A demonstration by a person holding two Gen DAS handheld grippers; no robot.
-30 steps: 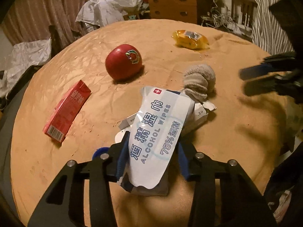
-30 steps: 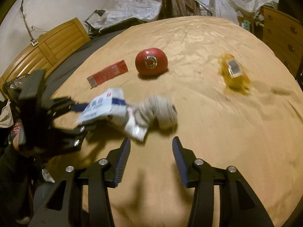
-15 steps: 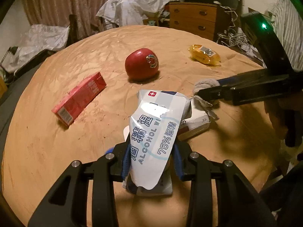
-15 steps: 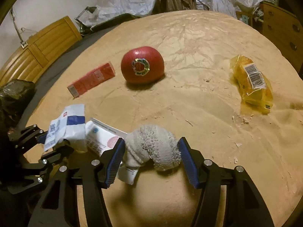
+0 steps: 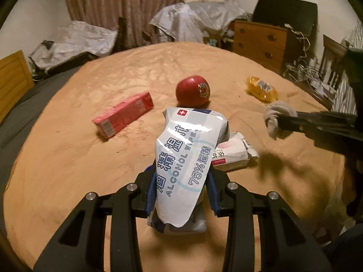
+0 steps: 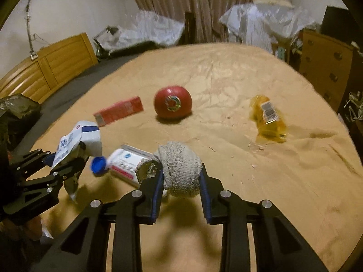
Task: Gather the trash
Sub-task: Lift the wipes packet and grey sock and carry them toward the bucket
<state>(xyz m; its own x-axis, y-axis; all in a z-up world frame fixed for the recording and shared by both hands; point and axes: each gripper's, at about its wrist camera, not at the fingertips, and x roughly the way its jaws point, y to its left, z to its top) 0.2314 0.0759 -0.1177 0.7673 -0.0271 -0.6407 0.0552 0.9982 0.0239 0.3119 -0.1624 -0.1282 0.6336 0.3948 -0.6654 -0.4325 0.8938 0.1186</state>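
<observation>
My left gripper (image 5: 181,188) is shut on a white alcohol wipes packet (image 5: 186,158) and holds it above the tan cloth-covered table (image 5: 68,158). It also shows in the right wrist view (image 6: 74,145). My right gripper (image 6: 180,181) is shut on a grey balled sock (image 6: 181,167), lifted off the table; the sock also shows in the left wrist view (image 5: 275,117). A white and pink tissue pack (image 6: 127,163) and a blue bottle cap (image 6: 98,165) lie below. A red box (image 5: 123,116) and a yellow wrapper (image 5: 261,88) lie farther off.
A red apple (image 6: 172,102) sits mid-table. A wooden dresser (image 5: 261,38) stands at the back right. Plastic-covered furniture (image 5: 192,20) and curtains (image 5: 136,2) are behind the table. A dark bag (image 6: 18,111) is at the left edge.
My right gripper has closed on the sock and lifted it off the table. My left gripper has risen with the wipes packet, away from the tissue pack.
</observation>
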